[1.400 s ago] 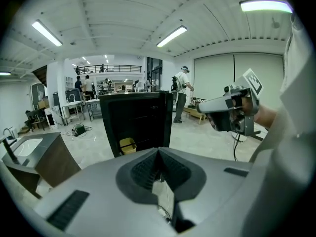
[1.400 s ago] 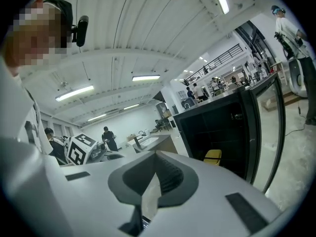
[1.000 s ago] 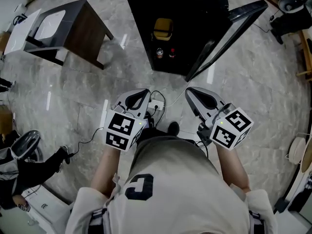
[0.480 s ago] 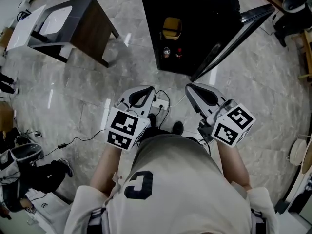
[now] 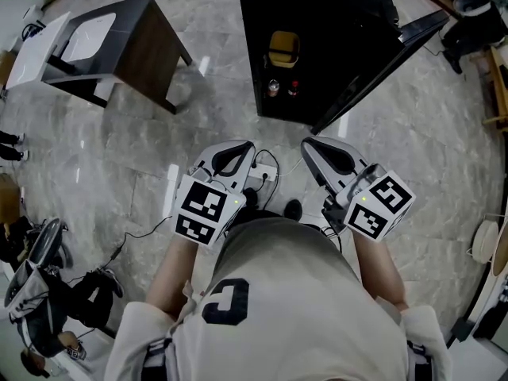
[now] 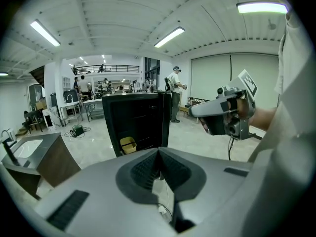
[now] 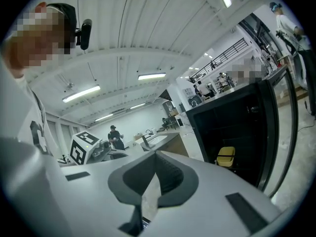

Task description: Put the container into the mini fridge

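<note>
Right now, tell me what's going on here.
A person stands facing a black fridge whose door is swung open. They hold the left gripper and the right gripper close to the body, both shut and empty and touching nothing. The yellow container already sits on a shelf inside the fridge, with two small bottles or cans lower down. The door has not yet been closed.

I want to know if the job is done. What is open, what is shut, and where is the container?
Fridge door: open wide.
Yellow container: sitting inside the fridge, on a shelf.
Left tongs: shut, holding nothing.
Right tongs: shut, holding nothing.
</note>
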A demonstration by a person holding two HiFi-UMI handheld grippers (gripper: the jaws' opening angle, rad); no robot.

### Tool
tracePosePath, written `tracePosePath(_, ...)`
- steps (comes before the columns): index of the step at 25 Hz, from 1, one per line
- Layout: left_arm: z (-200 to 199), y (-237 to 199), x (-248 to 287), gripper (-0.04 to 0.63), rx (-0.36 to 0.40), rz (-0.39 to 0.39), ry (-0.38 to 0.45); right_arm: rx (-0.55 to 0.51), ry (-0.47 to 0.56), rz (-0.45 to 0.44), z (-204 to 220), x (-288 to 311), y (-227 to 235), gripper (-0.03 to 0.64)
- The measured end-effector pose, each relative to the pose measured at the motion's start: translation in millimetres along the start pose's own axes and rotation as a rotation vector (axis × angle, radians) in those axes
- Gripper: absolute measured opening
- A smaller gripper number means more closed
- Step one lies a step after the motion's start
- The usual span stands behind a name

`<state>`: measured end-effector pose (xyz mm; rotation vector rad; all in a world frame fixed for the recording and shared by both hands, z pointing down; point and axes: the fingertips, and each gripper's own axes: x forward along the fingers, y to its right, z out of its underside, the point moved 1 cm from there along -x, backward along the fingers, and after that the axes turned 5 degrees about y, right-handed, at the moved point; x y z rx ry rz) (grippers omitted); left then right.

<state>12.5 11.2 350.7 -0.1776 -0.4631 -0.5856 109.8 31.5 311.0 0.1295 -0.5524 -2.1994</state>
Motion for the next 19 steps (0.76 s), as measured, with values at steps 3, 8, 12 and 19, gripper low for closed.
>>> tracePosePath(3, -1, -5, 3, 0.055, 0.009, 0.01, 0.006, -0.003, 0.004, 0.013, 0, 3, 2, 0.028)
tracePosePath(8, -3, -8, 5, 0.055, 0.015, 0.022, 0.02, -0.016, 0.017, 0.027, -3, 5, 3, 0.028)
tracePosePath(12, -8, -15, 2, 0.055, 0.017, 0.024, 0.033, -0.02, 0.03, 0.036, -8, 7, 1, 0.029)
tracePosePath(19, -4, -26, -1, 0.055, 0.011, 0.037, 0.042, -0.034, 0.029, 0.049, -8, 17, -5, 0.028)
